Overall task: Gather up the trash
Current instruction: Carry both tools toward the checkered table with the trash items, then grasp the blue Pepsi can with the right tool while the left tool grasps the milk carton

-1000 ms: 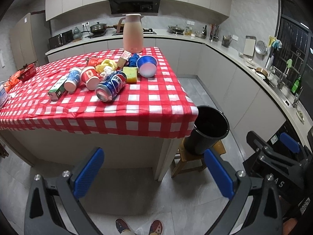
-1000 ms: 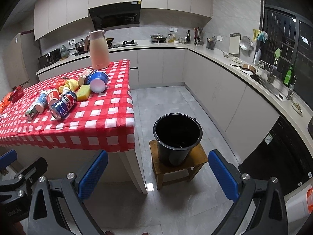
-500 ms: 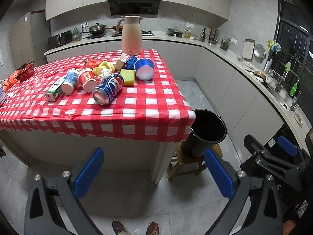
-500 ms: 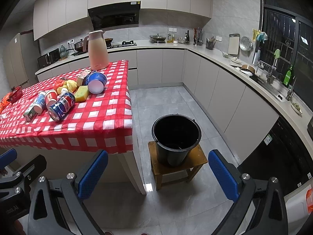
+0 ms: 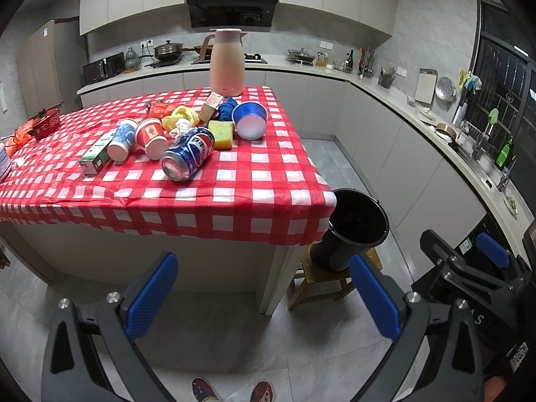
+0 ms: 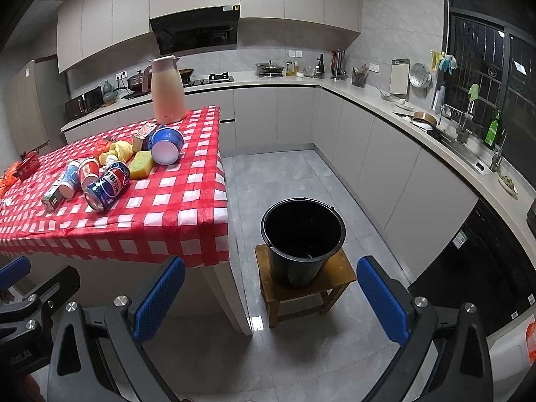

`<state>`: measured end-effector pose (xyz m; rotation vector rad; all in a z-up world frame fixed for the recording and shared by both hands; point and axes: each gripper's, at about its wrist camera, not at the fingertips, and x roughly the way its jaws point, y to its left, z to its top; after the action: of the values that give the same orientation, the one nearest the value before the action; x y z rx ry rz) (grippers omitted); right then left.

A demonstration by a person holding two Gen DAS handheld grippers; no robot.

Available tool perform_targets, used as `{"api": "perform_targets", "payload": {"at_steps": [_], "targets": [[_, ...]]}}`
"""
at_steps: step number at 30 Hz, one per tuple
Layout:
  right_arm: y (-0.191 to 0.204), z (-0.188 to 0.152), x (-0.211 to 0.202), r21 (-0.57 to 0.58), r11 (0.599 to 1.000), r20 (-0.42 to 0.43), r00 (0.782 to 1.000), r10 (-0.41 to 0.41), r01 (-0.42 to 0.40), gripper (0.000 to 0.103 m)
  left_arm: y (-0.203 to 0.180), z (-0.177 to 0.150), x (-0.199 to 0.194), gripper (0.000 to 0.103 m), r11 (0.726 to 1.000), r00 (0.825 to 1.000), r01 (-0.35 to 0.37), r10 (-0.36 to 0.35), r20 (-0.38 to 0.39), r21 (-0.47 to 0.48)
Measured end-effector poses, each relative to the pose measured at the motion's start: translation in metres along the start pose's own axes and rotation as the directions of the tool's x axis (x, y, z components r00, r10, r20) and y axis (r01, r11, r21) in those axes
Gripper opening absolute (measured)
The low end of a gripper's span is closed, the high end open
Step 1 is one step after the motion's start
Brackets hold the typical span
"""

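Trash lies on a red checked table [image 5: 261,181] [image 6: 187,201]: a blue Pepsi can [image 5: 188,157] [image 6: 107,186] on its side, two paper cups [image 5: 152,137], a green carton [image 5: 95,155], a yellow sponge [image 5: 221,134], a blue bowl [image 5: 249,120] [image 6: 165,145] and crumpled wrappers [image 5: 179,117]. A black bucket [image 6: 303,239] [image 5: 355,231] stands on a wooden stool [image 6: 338,276] right of the table. My left gripper [image 5: 264,294] is open and empty, low before the table's front edge. My right gripper [image 6: 271,296] is open and empty, in front of the bucket.
A pink thermos jug [image 5: 227,63] stands at the table's far end. Kitchen counters [image 6: 435,140] run along the back and right walls. Grey tiled floor [image 6: 284,174] lies between table and counters. The person's feet [image 5: 231,390] show at the bottom.
Both grippers have drifted slightly, so the table and bucket sit a little differently in view. Both stay open and empty. Nothing on the table has moved.
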<state>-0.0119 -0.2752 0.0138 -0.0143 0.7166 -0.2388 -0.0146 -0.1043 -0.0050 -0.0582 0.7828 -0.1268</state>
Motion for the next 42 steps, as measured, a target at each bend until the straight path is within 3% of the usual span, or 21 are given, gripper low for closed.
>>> {"api": "perform_targets", "payload": {"at_steps": [18,28,42], "targets": [[0.033,0.019,0.018,-0.034,0.995,0.031,0.995,0.099,-0.098,0.103,0.047,0.018,0.005,0.103,0.994,0.995,-0.092,0.094,0.027,-0.059],[0.107,0.045,0.056,-0.085,0.984,0.021,0.987,0.161,-0.159,0.103,0.131,0.046,0.046,0.103,0.976,0.986,-0.163,0.165,0.0,-0.147],[0.24,0.092,0.133,-0.065,0.975,-0.065,0.976,0.209,-0.213,0.103,0.246,0.099,0.111,0.103,0.964,0.977,-0.211,0.206,-0.05,-0.16]]}}
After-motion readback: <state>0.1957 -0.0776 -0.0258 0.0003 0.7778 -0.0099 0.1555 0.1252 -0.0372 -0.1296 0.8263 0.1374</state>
